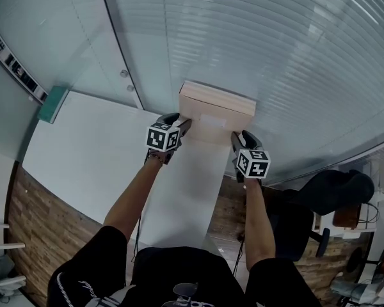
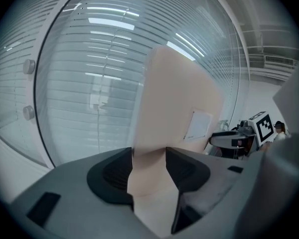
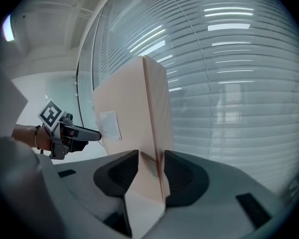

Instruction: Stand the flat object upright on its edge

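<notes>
The flat object is a thin beige cardboard box [image 1: 217, 107] with a white label [image 1: 211, 121] on the broad face turned toward me. It is raised steeply on edge at the far end of the white table [image 1: 96, 152], close to the glass wall. My left gripper [image 1: 184, 123] is shut on its left side, and the box [image 2: 179, 98] fills the gap between the pads. My right gripper [image 1: 238, 136] is shut on its right edge, where the box [image 3: 129, 108] runs up between the jaws. The box's lower edge is hidden.
A glass wall with horizontal blinds [image 1: 275, 50] stands right behind the box. A teal object [image 1: 53, 104] lies at the table's far left corner. A black chair [image 1: 333, 194] stands at the right over wooden floor [image 1: 45, 216].
</notes>
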The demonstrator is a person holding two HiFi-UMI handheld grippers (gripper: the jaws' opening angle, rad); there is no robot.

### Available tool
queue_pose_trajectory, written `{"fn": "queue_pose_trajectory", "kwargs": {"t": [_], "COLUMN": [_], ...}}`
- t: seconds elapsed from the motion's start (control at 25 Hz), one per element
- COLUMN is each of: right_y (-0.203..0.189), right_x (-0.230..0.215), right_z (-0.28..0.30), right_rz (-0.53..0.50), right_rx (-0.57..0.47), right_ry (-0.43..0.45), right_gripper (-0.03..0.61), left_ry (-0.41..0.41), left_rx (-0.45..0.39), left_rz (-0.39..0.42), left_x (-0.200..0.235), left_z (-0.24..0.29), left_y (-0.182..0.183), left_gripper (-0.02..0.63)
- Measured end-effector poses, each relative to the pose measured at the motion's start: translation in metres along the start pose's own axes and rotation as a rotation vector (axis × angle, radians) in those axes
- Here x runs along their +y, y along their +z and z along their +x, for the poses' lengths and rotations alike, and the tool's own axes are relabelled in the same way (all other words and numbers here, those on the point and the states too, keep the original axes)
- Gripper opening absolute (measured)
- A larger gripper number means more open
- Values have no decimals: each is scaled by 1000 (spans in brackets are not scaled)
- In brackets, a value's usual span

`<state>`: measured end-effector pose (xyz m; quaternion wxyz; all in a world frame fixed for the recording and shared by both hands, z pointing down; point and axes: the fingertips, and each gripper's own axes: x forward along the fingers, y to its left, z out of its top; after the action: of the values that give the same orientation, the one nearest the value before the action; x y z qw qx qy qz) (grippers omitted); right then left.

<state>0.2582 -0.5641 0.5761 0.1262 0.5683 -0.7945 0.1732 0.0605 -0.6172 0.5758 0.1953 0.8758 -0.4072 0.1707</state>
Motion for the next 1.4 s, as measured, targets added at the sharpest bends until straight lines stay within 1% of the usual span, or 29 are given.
{"fn": "queue_pose_trajectory", "kwargs": {"t": [0.28, 0.48, 0.56, 0.64, 0.84, 0.96, 1.16, 1.4], "right_y": [-3, -11, -14, -14, -13, -15, -20, -32], "right_x": [1, 13, 21, 29, 56, 71, 97, 137], "right_z": [-14, -25, -30, -36, -54, -67, -87, -109], "right_rz": [4, -1, -11, -24, -69, -66, -40, -70], "right_rx": [3, 10, 11, 9, -7, -26, -59, -64], "right_ry": [-4, 1, 9, 13, 13, 28, 60, 66], "right_gripper": [175, 175, 173, 161, 97, 71, 40, 26], "left_ry": [34, 106, 111, 102, 77, 61, 24, 15], "left_rx": [-30, -116, -143, -161, -176, -184, -218, -224], "left_rz": [-17, -45, -50, -51, -22, 2, 27, 36], "left_x": [2, 9, 8, 5, -5, -12, -23, -26], "left_z": [-20, -50, -63, -75, -107, -126, -159, -199], "left_y": [-4, -3, -3, -4, -13, -21, -36, -57], "left_gripper": [196, 105, 58, 35, 21, 21, 21, 21]}}
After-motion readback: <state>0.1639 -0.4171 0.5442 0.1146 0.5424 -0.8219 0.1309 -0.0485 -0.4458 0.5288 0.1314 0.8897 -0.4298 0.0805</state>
